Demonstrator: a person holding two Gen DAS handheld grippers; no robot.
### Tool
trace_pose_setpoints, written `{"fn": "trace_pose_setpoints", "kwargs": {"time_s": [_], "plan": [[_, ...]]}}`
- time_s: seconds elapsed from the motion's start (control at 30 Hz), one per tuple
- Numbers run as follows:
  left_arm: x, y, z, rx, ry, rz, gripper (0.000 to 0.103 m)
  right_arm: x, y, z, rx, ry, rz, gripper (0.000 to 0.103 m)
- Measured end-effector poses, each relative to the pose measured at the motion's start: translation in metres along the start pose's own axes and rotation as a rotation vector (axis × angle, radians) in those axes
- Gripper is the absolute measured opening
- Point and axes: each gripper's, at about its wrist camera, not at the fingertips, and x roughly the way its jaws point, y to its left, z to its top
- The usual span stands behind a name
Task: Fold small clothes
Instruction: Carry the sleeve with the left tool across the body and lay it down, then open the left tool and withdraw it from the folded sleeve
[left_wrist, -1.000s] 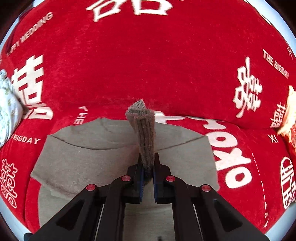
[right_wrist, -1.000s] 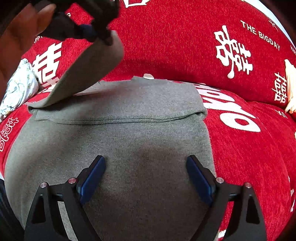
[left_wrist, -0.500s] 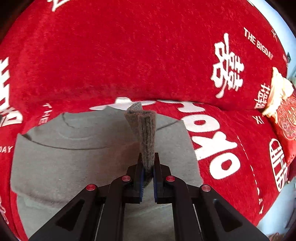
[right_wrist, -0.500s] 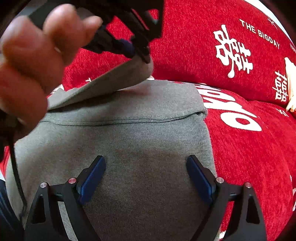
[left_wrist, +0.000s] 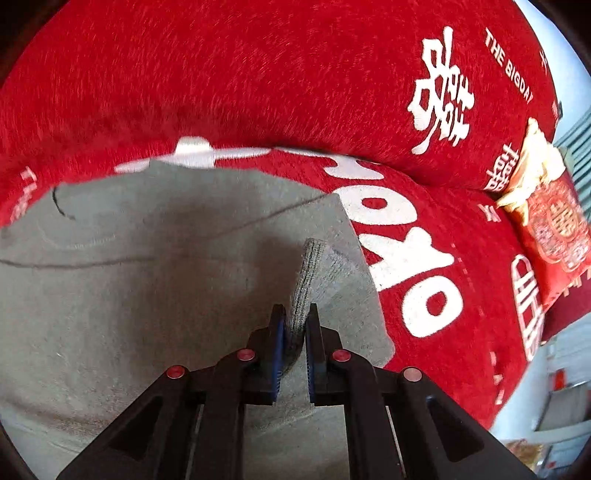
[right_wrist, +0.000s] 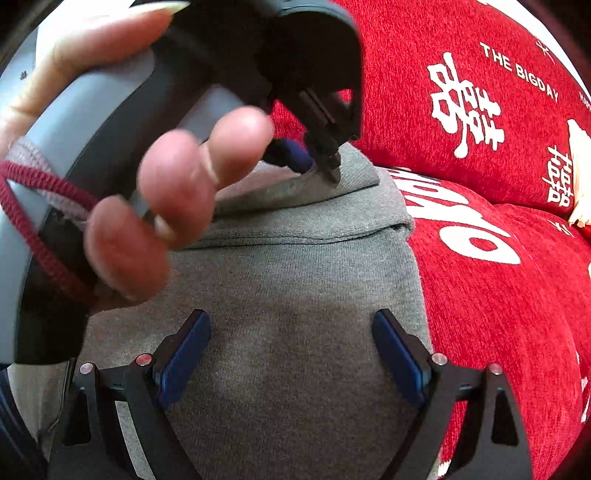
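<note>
The grey knitted garment (right_wrist: 295, 295) is lying flat on the red sofa cover (right_wrist: 498, 295), which is carrying white printed characters and the words "THE BIGDAY". The left gripper (left_wrist: 294, 325) is pinching the ribbed cuff (left_wrist: 308, 273) of a sleeve between its two blue pads, so its fingers are pressed together on the cloth. The cuff is standing up from the pads and is leaning a little to the right, near the right edge of the garment. In the right wrist view the same left gripper (right_wrist: 321, 162) is showing at the top, with the person's left hand (right_wrist: 166, 192) around its handle, and the sleeve (right_wrist: 295, 184) is lying across the upper part of the garment, below a folded edge. The right gripper (right_wrist: 291, 354) is hovering over the lower middle of the garment, with its blue fingers (right_wrist: 184, 354) spread wide apart and nothing between them. A red and gold cushion (left_wrist: 554, 229) is resting at the far right of the sofa, well apart from the garment.
</note>
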Motion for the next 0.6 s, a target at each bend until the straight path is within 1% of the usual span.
{"fn": "trace_pose_setpoints", "kwargs": {"time_s": [0.03, 0.1, 0.23, 0.27, 0.4, 0.43, 0.5, 0.6], "plan": [[-0.001, 0.002, -0.001, -0.01, 0.01, -0.03, 0.009, 0.0, 0.0, 0.0, -0.001, 0.0, -0.001, 0.092], [0.0, 0.003, 0.0, -0.018, 0.041, -0.06, 0.009, 0.0, 0.0, 0.0, -0.002, 0.001, -0.003, 0.092], [0.012, -0.003, 0.0, -0.001, 0.131, -0.035, 0.009, -0.001, 0.001, -0.001, -0.004, 0.002, -0.006, 0.092], [0.014, -0.003, -0.002, -0.003, 0.142, -0.043, 0.009, -0.001, 0.001, -0.001, -0.005, 0.002, -0.007, 0.092], [0.01, 0.009, -0.008, -0.068, 0.085, -0.101, 0.009, -0.001, 0.003, -0.001, -0.01, 0.002, -0.013, 0.092], [0.01, 0.011, -0.008, -0.059, 0.07, -0.096, 0.009, -0.001, 0.003, -0.001, -0.011, 0.003, -0.015, 0.092], [0.01, 0.011, -0.01, 0.021, 0.037, -0.073, 0.009, -0.001, 0.003, -0.001, -0.014, 0.002, -0.019, 0.092], [0.0, 0.007, -0.011, 0.076, 0.006, -0.107, 0.008, -0.002, 0.003, -0.001, -0.013, 0.001, -0.018, 0.092]]}}
